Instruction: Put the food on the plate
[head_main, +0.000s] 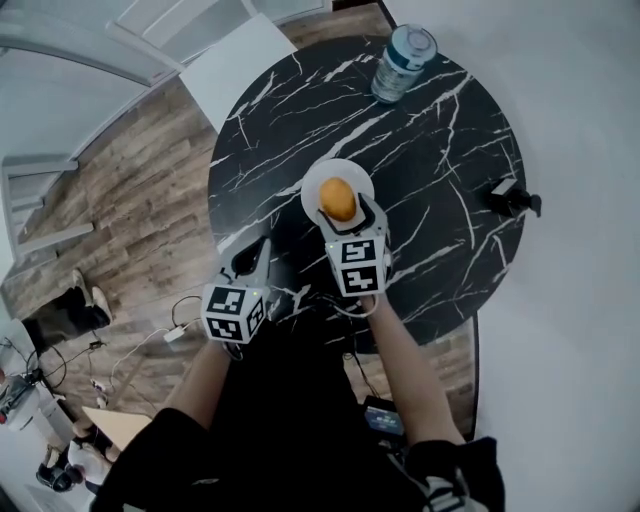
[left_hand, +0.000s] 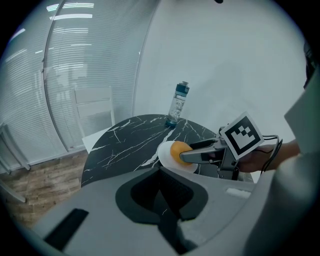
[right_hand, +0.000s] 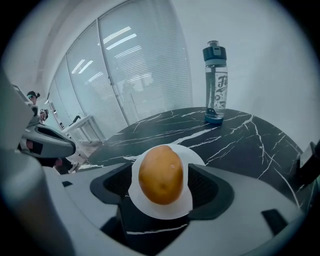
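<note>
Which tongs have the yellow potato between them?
The right tongs: the potato sits between their open jaws, over the white plate. The left tongs are shut, with nothing between them.

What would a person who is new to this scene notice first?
An orange-yellow potato on a white plate at the middle of the black marble table, between the right gripper's open jaws. A water bottle stands at the far edge.

Round black marble table (head_main: 440, 150), white-veined, on a wood-plank floor (head_main: 130, 200). A clear water bottle (head_main: 404, 62) (blue-grey cap) stands upright near the far edge. A small black object (head_main: 512, 197) sits at the right rim. A white chair (left_hand: 93, 102) stands just beyond the table.
</note>
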